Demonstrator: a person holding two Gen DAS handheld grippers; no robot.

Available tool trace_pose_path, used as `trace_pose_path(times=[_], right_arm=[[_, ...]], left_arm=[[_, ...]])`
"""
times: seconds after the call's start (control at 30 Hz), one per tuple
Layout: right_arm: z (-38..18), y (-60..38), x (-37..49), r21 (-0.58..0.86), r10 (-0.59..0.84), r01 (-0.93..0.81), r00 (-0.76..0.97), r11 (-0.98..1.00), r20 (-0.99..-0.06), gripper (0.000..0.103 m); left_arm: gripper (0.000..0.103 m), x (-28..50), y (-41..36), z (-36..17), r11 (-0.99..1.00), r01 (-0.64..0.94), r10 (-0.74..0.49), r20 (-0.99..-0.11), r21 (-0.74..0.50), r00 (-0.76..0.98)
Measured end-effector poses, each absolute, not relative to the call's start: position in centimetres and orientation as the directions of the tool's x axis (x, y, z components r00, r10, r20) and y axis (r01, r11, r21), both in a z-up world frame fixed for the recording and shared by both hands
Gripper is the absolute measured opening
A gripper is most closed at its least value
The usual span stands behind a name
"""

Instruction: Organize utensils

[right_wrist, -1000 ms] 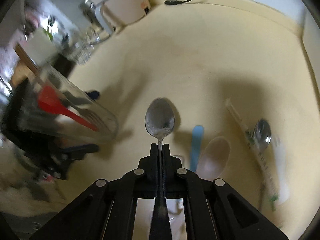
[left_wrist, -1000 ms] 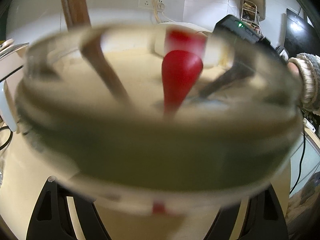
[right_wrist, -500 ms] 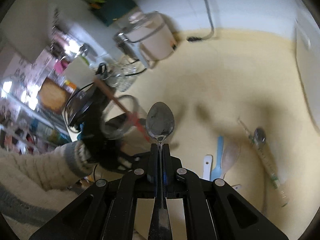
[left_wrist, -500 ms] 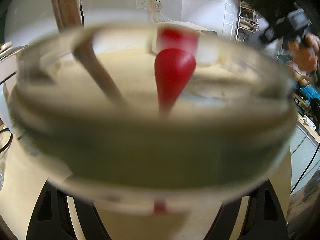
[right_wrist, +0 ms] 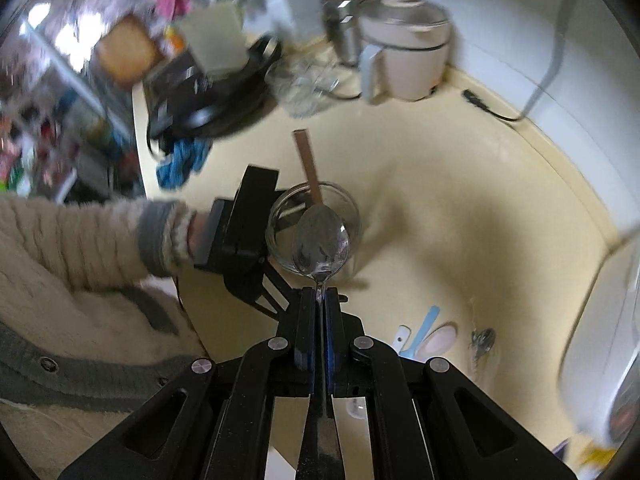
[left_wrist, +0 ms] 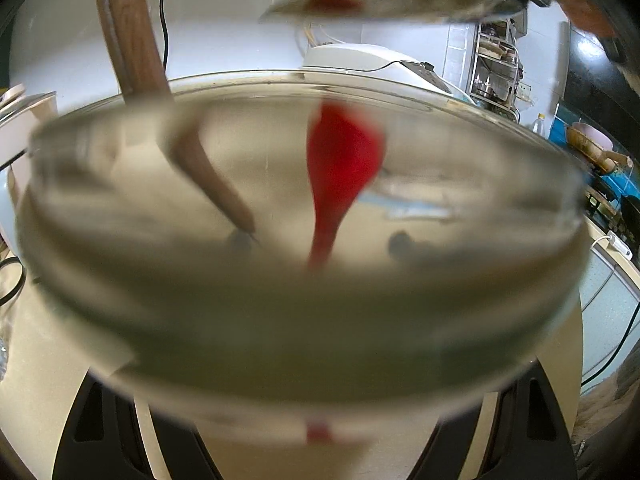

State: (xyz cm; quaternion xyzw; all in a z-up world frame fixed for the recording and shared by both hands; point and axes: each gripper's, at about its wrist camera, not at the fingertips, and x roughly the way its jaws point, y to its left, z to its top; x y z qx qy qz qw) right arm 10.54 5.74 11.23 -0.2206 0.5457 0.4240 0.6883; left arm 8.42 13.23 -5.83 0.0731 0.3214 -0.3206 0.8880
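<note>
My left gripper (left_wrist: 316, 392) is shut on a clear glass (left_wrist: 304, 320) that fills the left wrist view. A brown wooden handle (left_wrist: 132, 40) and a red spatula (left_wrist: 340, 160) stand inside it. My right gripper (right_wrist: 319, 296) points steeply down and is shut on the handle of a metal spoon (right_wrist: 320, 240). The spoon's bowl hangs over the mouth of the glass (right_wrist: 348, 208); in the left wrist view the spoon (left_wrist: 392, 2) shows at the top edge. A blue spatula (right_wrist: 420, 330), a white utensil (right_wrist: 400, 338), a pale spoon (right_wrist: 440, 338) and a second metal spoon (right_wrist: 482, 340) lie on the counter.
A cream counter (right_wrist: 460, 200) runs to a white wall. A cream cooker (right_wrist: 404, 60), a clear jug (right_wrist: 308, 88), a black appliance (right_wrist: 208, 96) and a blue cloth (right_wrist: 184, 160) stand behind. A knitted sleeve (right_wrist: 80, 248) reaches in from the left. A white appliance (right_wrist: 600, 340) sits at the right.
My right gripper has risen with the metal spoon, rolled, and come over the glass. The spoon's bowl now shows at the top of the left wrist view. The glass barely moved.
</note>
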Motion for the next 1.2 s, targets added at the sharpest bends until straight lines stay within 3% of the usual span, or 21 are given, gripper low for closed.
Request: trace_pose_path(times=[0.2,0.37,0.47,0.77,1.0,1.2], right_arm=[[9.3,10.8,12.2,0.062,0.151,-0.869,0.014,0.49,-0.988,0.004],[8.4,13.3,12.6,0.012,0.106,-0.89,0.041,0.456,-0.994,0.004],[9.6,13.2,13.0,-0.033,0.124,-0.868,0.108,0.495,-0.986,0.015],[14.5,2.8,13.5,0.067,0.332,-0.642,0.302,0.763,-0.894,0.016],[6.9,-7.7,12.8,0.118,0.218,-0.285,0.35,0.951,-0.911,0.017],[-0.6,-9.6,11.4,0.146,0.185,-0.149,0.298,0.978,-0.936,0.018]], left_arm=[[0.085,8.4,13.3,-5.8,0.783,0.617,-0.523,-0.618,-0.076,0.588],[0.085,8.4,13.3,-5.8,0.783,0.617,-0.523,-0.617,-0.076,0.588],[0.085,8.2,13.3,-6.0,0.783,0.617,-0.522,-0.618,-0.075,0.587],[0.085,8.1,13.2,-6.0,0.783,0.617,-0.522,-0.618,-0.074,0.588],[0.085,8.1,13.2,-6.1,0.783,0.618,-0.522,-0.619,-0.074,0.587],[0.085,8.2,13.3,-6.0,0.783,0.618,-0.521,-0.619,-0.072,0.588]])
